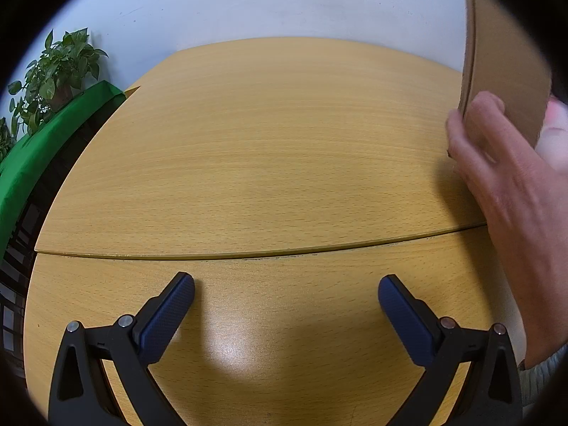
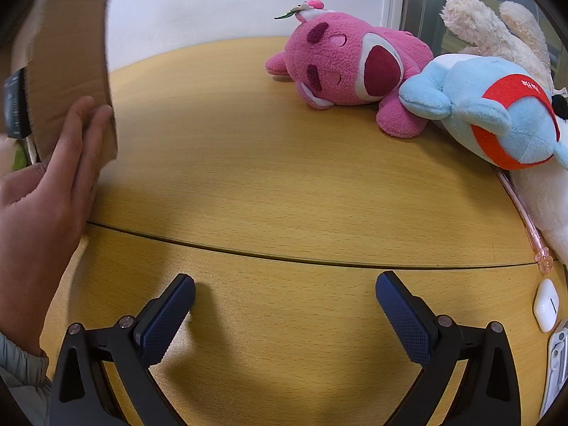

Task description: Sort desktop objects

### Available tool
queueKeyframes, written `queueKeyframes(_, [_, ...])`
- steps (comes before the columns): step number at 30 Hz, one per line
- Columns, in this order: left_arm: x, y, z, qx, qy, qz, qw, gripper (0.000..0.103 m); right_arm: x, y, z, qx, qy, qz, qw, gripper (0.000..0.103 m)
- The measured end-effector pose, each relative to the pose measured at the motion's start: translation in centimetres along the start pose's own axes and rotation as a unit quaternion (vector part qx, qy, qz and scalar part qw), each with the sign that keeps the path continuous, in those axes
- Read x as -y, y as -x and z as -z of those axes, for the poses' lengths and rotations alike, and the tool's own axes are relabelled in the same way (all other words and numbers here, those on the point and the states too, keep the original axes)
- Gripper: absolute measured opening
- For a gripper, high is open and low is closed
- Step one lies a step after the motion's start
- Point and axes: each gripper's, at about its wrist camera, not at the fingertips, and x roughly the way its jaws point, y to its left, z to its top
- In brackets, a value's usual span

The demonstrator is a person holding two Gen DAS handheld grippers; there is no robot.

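Toys sit at the desk's far right: pink plush on its side, blue plush leaning on it, cream plush behind, with a pink pen, white earbud case and a silvery item I can't identify along the right edge. A cardboard box stands between the two views, a bare hand flat against its side, and a plant and green cloth sit off the desk's left. Left gripper and right gripper both hover low over bare desk, jaws spread wide, holding nothing, toys well ahead of the right one.
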Motion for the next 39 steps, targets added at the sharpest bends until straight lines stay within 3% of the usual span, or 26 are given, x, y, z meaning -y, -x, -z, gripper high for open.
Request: queueKeyframes(39, [0.05, 0.0, -0.05, 0.0, -0.001, 0.001, 1.0, 0.103, 0.46, 0.38, -0.14, -0.001, 0.0, 0.0, 1.0, 0.103])
